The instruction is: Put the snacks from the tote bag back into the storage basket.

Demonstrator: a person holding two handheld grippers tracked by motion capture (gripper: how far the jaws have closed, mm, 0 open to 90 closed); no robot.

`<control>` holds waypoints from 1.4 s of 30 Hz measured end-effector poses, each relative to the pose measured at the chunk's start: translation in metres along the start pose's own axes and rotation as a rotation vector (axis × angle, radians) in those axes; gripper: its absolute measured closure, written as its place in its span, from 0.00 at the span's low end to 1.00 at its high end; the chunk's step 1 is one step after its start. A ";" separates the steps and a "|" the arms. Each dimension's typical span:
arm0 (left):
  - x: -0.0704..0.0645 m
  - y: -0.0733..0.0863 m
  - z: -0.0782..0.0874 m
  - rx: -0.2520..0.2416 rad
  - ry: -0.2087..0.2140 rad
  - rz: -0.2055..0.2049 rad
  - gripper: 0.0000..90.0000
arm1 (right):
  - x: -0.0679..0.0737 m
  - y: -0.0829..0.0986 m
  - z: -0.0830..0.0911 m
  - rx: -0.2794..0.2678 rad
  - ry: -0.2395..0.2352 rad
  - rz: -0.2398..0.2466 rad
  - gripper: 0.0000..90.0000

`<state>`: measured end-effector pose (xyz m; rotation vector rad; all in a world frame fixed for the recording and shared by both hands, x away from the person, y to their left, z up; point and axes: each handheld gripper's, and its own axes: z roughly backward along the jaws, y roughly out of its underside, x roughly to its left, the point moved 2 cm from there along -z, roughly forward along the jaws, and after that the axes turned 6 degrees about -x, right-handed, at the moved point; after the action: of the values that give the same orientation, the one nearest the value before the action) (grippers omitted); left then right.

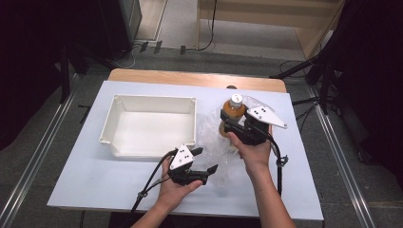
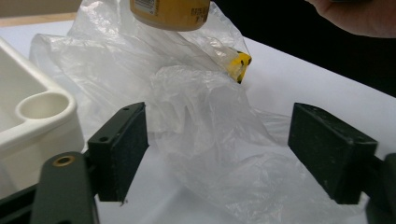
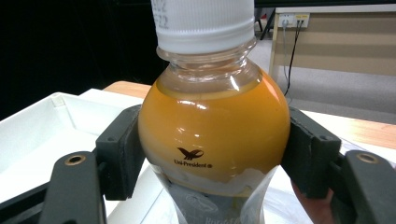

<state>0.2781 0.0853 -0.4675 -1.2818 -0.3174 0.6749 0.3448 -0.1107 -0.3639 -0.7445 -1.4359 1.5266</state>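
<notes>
My right gripper (image 1: pixel 228 125) is shut on a clear bottle of orange drink (image 1: pixel 234 111) with a white cap. It holds the bottle upright above a crumpled clear plastic bag (image 1: pixel 215 142). In the right gripper view both jaws of the gripper (image 3: pixel 212 154) press the bottle (image 3: pixel 212 126) at its round shoulder. My left gripper (image 1: pixel 205 160) stands open at the bag's near edge. In the left gripper view the bag (image 2: pixel 201 116) lies between that gripper's (image 2: pixel 224 149) spread jaws, untouched. The bottle's base (image 2: pixel 170 11) hangs above it, and a small yellow item (image 2: pixel 239 63) shows inside the bag.
A white plastic bin (image 1: pixel 148 141) stands empty to the left of the bag, with its corner (image 2: pixel 42 112) close to my left jaw. The white table top (image 1: pixel 95 175) has bare room at the front left. Dark stands and cables surround the table.
</notes>
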 end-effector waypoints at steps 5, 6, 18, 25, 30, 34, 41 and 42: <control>0.004 0.001 0.011 -0.011 0.004 0.001 0.16 | 0.002 0.002 -0.003 0.009 -0.002 0.001 0.35; 0.004 0.001 0.013 -0.012 0.005 0.002 0.16 | 0.003 0.003 -0.003 0.011 -0.004 0.001 0.35; 0.009 -0.002 0.036 -0.033 0.011 -0.003 0.15 | 0.009 0.008 -0.009 0.022 -0.028 0.012 0.35; 0.015 -0.001 0.062 -0.052 0.016 -0.011 0.14 | 0.008 0.008 -0.010 0.021 -0.029 0.002 0.35; 0.030 -0.001 0.074 -0.060 -0.024 0.014 0.14 | 0.008 0.009 -0.011 0.019 -0.029 -0.008 0.35; 0.039 -0.004 0.083 -0.075 -0.049 0.013 0.14 | 0.010 0.009 -0.012 0.023 -0.033 -0.005 0.35; 0.060 -0.005 0.108 -0.092 -0.109 0.034 0.14 | 0.012 0.006 -0.013 0.020 -0.037 -0.006 0.35; 0.062 -0.005 0.110 -0.093 -0.115 0.034 0.14 | 0.012 0.005 -0.013 0.020 -0.036 -0.005 0.35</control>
<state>0.2642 0.2087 -0.4413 -1.3422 -0.4259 0.7723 0.3503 -0.0938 -0.3693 -0.7049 -1.4456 1.5554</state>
